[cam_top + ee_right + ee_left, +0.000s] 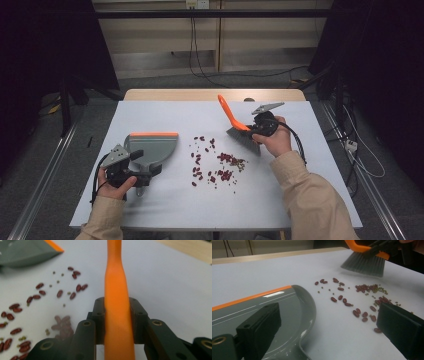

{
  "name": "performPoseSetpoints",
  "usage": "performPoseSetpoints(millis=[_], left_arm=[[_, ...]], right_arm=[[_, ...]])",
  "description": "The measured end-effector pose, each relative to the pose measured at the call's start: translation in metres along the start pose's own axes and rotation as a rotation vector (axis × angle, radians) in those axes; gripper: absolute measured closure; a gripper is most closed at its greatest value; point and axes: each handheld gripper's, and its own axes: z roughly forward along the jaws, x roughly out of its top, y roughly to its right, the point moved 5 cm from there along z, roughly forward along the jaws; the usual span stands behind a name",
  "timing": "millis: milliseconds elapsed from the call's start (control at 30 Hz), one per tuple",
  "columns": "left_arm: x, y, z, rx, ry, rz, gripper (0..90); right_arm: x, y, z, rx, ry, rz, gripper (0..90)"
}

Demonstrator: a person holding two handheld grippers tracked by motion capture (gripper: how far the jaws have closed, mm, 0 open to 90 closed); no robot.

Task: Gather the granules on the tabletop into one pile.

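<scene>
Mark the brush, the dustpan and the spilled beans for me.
brush (243,136), high view, grey bristles.
dustpan (152,148), high view, grey scoop.
beans (362,287), left gripper view, dense red pile.

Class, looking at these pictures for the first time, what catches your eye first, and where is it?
The orange-handled brush, clamped in the right claw at the table's right, bristles beside scattered red beans mid-table. At the left lies a grey dustpan with an orange lip, at the left claw.
</scene>
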Motion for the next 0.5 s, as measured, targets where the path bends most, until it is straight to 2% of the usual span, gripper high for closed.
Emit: performPoseSetpoints(millis=[100,167,300,433,500], left_arm=[[0.000,-0.001,0.001,-0.003,0.002,0.000,5.4],[0.000,-0.001,0.001,-0.004,0.001,0.001,5.4],[0.000,-0.002,-0.001,-0.002,0.002,-0.003,5.4],[0.000,-0.002,-0.002,-0.004,0.012,-0.007,5.4],[0.000,-0.003,-0.003,-0.002,0.010,-0.008,5.4]], right_arm=[[0.014,0.000,0.008,-0.005,0.047,-0.045,71.4],[0.024,-0.002,0.018,0.007,0.068,-0.103,71.3],[0.039,-0.012,0.043,0.012,0.064,-0.177,71.4],[0.049,-0.023,0.067,0.057,0.076,-0.224,71.3],[0.053,-0.027,0.077,0.053,0.060,-0.274,71.3]])
